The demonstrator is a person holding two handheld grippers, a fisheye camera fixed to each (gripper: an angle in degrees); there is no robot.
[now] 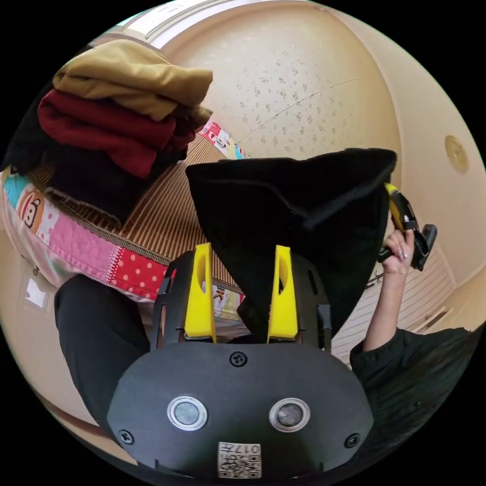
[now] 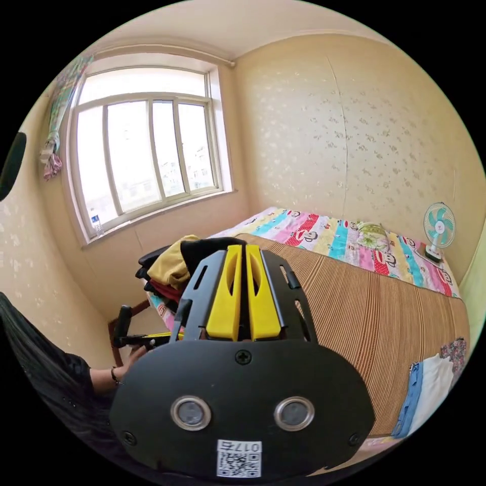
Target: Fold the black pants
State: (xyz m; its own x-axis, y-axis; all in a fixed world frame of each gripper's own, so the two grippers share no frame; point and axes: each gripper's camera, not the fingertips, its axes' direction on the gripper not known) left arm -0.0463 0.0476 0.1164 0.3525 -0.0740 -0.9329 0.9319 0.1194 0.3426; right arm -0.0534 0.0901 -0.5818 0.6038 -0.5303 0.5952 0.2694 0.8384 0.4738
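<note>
Black pants (image 1: 304, 212), hiding right gripper (image 1: 400, 212) tips

Black pants' (image 1: 298, 217) lower end (behind hand-held gripper)

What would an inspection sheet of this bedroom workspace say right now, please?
Surface: bed covered by a striped mat over a patchwork sheet.
Job's things: black pants hanging in the air above the bed, not yet laid flat.
Clutter: stack of folded clothes at the bed's edge; white and blue cloth at the mat's corner.
Grippers: left tool open, pants edge against one jaw; right tool shut, apparently holding a corner of the pants.
Cables: nothing seen.
Surroundings: window, small fan, patterned walls.
</note>
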